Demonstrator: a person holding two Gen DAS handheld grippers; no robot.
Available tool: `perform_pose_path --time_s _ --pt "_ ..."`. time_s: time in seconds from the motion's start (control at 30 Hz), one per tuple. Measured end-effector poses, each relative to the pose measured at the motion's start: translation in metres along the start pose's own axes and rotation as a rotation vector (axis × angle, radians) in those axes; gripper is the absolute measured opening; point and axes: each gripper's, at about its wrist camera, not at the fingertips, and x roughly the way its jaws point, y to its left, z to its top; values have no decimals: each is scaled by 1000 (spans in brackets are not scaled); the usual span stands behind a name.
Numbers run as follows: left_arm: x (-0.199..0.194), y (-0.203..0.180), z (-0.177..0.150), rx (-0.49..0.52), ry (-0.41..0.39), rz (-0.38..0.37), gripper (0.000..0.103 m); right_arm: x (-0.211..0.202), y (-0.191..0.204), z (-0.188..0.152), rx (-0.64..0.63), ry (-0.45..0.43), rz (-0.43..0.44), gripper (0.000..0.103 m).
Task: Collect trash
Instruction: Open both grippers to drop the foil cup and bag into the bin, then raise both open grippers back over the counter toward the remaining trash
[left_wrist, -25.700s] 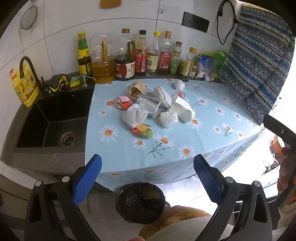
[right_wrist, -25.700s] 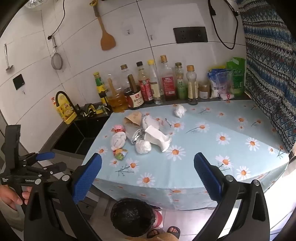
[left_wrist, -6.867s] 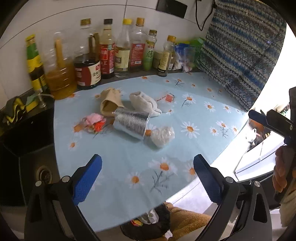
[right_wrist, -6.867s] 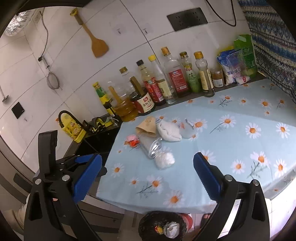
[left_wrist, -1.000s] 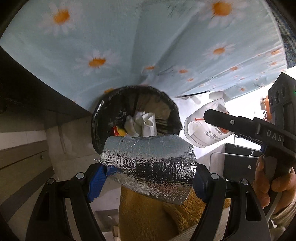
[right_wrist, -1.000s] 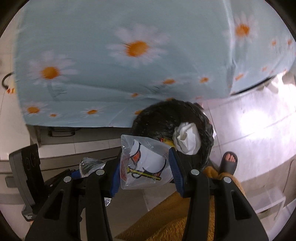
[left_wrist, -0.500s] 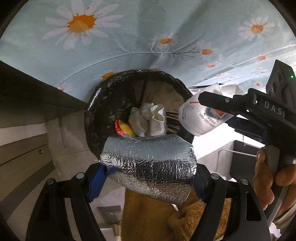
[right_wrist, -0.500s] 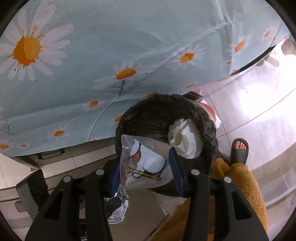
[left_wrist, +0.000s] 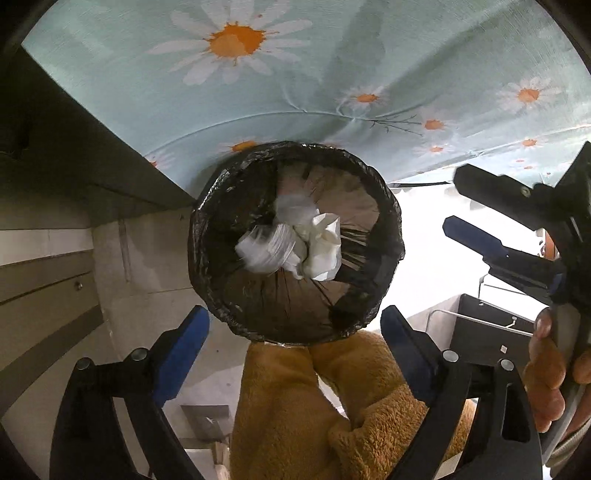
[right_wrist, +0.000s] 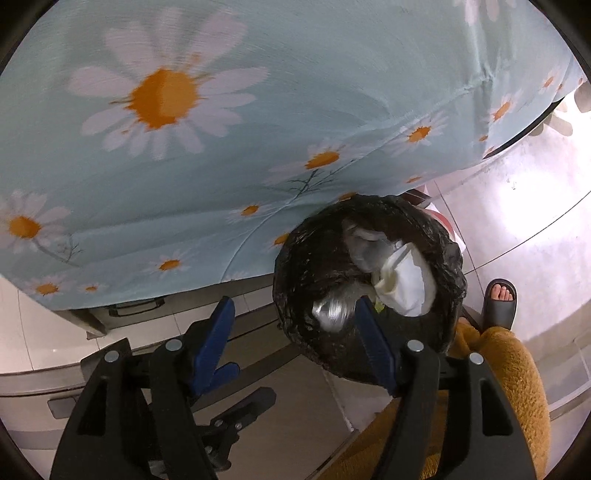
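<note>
The left gripper, which clamped a foil wrapper a second ago, now has its jaws opening with nothing between them above the black-lined trash bin. The right gripper, opening too, has let go of its printed plastic bag. The silver foil wrapper, blurred, now lies inside the bin beside crumpled white paper.
</note>
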Motion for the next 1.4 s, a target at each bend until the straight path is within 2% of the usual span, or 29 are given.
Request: perform_pose_path --time_s 0.07,0.13,0.43,0.6,0.7,0.77,1.07,1.4 --pt "-3 0 -2 -6 -2 -6 91 -6 2 -3 -2 -11 -8 68" --pt "-7 0 -2 -10 -15 -3 91 -13 3 -7 -3 -16 -8 72" --pt "-35 -6 -3 14 -61 -4 91 -38 13 -21 -30 -19 5 72" --pt "-60 -8 -5 19 -106 -15 91 -59 26 -27 -80 -33 0 72" --pt "-76 -9 -7 26 -136 -22 91 -73 38 -32 -123 -40 -12 79" --pt "-88 -10 -9 31 -153 -40 91 -80 46 -36 -155 -42 -21 79" --pt "-145 -23 -15 98 -253 -81 91 -126 107 -60 -419 -139 -68 79" --pt "-192 -36 -9 170 -340 -112 91 -176 152 -56 -555 -299 -90 79"
